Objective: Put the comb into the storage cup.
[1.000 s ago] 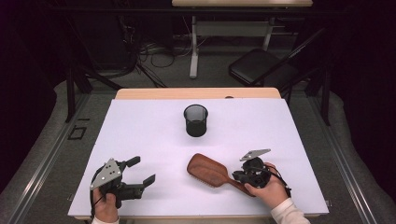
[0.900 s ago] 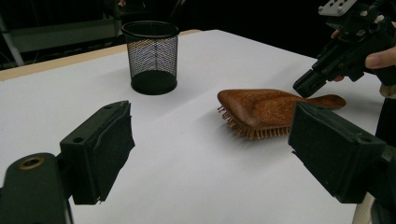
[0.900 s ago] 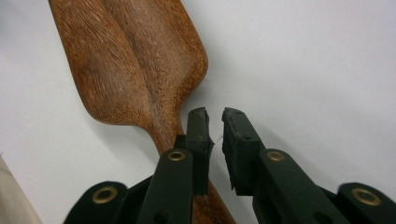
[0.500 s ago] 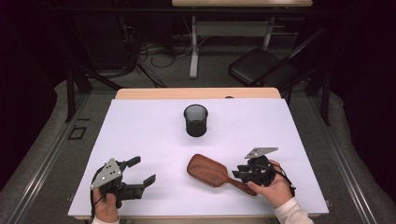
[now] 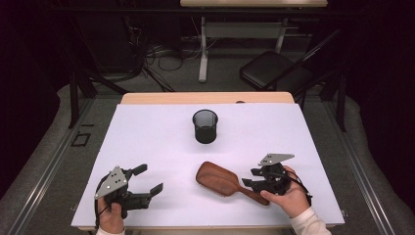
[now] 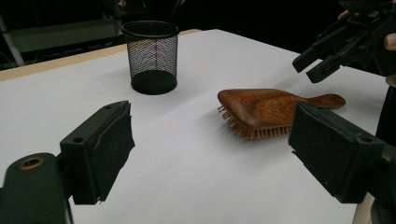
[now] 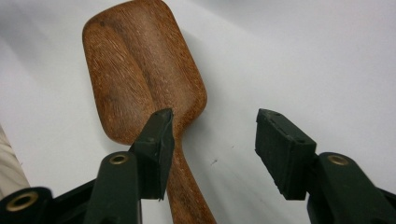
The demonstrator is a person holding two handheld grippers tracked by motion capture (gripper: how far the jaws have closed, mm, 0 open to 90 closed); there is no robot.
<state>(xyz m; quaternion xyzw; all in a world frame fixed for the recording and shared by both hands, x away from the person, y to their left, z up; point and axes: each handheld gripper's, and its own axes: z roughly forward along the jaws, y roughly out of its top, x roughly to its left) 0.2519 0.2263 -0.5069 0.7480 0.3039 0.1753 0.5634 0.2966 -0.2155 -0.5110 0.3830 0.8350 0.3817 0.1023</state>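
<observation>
A: Where's the white table (image 5: 156, 142) in all this?
B: Under both tools. The wooden hairbrush (image 5: 222, 180) lies bristles down, its handle beneath the right gripper (image 5: 250, 178), jaws apart, empty.
A: And the mesh cup (image 5: 205, 126)?
B: Well beyond it. The left gripper (image 5: 148, 180) gapes wide, empty, well apart from the brush.

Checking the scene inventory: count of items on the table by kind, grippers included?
Wooden hairbrush: 1
Black mesh cup: 1
Handheld grippers: 2, left gripper and right gripper, both open
Total: 4
</observation>
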